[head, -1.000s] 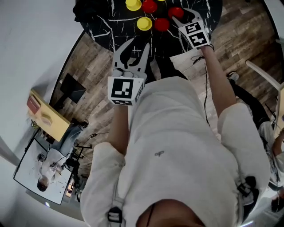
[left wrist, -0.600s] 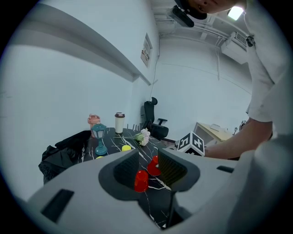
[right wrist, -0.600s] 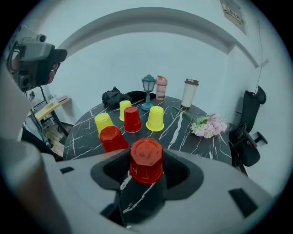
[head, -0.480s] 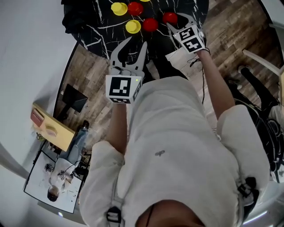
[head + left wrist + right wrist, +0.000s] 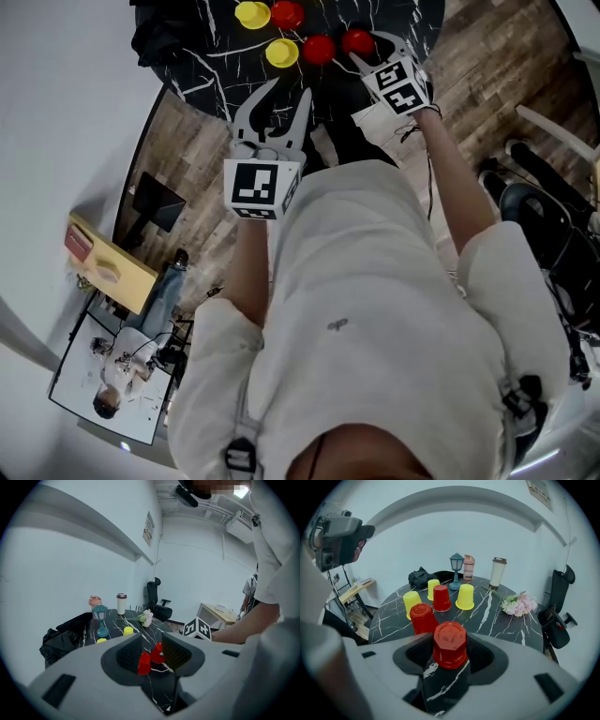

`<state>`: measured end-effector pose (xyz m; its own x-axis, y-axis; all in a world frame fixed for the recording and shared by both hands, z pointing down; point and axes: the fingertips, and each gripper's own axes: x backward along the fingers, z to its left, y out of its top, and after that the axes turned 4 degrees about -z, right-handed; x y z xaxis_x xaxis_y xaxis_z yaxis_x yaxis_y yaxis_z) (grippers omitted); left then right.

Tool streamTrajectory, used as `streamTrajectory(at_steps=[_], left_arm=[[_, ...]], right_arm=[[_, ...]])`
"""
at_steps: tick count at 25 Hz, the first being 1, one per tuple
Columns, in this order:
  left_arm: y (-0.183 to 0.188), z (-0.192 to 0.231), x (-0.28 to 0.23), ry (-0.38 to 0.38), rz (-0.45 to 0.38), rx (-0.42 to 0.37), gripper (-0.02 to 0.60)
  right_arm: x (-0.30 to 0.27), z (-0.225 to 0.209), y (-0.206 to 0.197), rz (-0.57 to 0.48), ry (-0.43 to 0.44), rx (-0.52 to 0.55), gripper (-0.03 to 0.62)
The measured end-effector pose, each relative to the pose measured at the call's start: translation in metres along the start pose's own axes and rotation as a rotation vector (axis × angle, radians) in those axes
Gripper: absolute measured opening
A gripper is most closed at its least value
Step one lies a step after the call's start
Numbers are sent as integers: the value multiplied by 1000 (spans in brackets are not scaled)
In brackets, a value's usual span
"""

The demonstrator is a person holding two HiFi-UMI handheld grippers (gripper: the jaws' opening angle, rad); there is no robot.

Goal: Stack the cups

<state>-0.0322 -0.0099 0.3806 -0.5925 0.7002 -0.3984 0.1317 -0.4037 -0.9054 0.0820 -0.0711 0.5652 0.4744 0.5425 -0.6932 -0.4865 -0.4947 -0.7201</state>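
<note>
The right gripper clasps an upturned red cup that stands near the edge of the black marbled table. The left gripper hangs short of the table with its jaws apart and nothing between them. Just behind the clasped cup stands a second red cup, a yellow cup at its shoulder. Farther back, a third red cup sits between two more yellow cups. All are upside down. A teal lantern, a pink bottle, a tumbler and a posy of flowers line the far side.
</note>
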Motion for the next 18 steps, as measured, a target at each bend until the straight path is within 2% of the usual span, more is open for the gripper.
streamTrajectory(at_steps=[15, 18], left_arm=[[-5, -2, 4, 7, 7, -14, 126], [-6, -1, 5, 6, 11, -15, 126]], right_arm=[[-2, 11, -9, 8, 6, -5, 230], [-1, 14, -8, 12, 13, -7, 259]])
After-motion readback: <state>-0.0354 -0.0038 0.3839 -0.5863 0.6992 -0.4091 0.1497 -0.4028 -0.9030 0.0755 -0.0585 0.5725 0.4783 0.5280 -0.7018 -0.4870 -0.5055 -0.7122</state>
